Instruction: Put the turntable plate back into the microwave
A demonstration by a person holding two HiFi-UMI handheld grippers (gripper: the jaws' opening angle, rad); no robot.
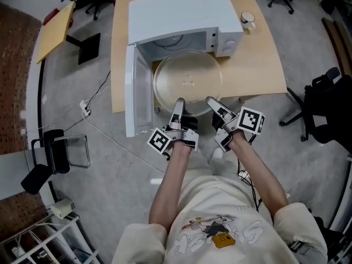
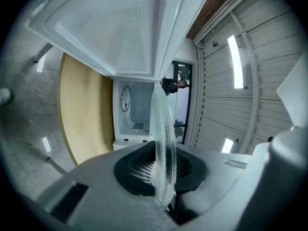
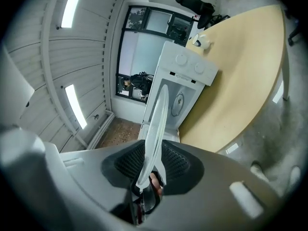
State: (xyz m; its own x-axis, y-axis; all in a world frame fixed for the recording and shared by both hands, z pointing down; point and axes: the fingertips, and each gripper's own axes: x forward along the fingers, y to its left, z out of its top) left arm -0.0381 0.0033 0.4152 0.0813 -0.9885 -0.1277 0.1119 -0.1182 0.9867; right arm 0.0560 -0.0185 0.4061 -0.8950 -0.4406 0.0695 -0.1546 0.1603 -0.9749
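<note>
The clear glass turntable plate (image 1: 188,80) hangs level in front of the open cavity of the white microwave (image 1: 181,10), over the table's front edge. My left gripper (image 1: 179,104) is shut on the plate's near rim, left of centre. In the left gripper view the plate (image 2: 161,129) stands edge-on, pinched between the pads, with the cavity (image 2: 132,109) straight ahead. My right gripper (image 1: 212,102) is at the near rim, right of centre. There the plate (image 3: 154,124) lies in the gap of the gripper (image 3: 151,172), with dark space beside it and the pads not pressing.
The microwave door (image 1: 132,92) is swung open to the left, beside the plate. The wooden table (image 1: 258,65) also carries a white mug (image 1: 247,19) right of the microwave. A black office chair (image 1: 324,103) stands at the right, a small chair (image 1: 55,153) at the left, and a cable (image 1: 99,131) crosses the floor.
</note>
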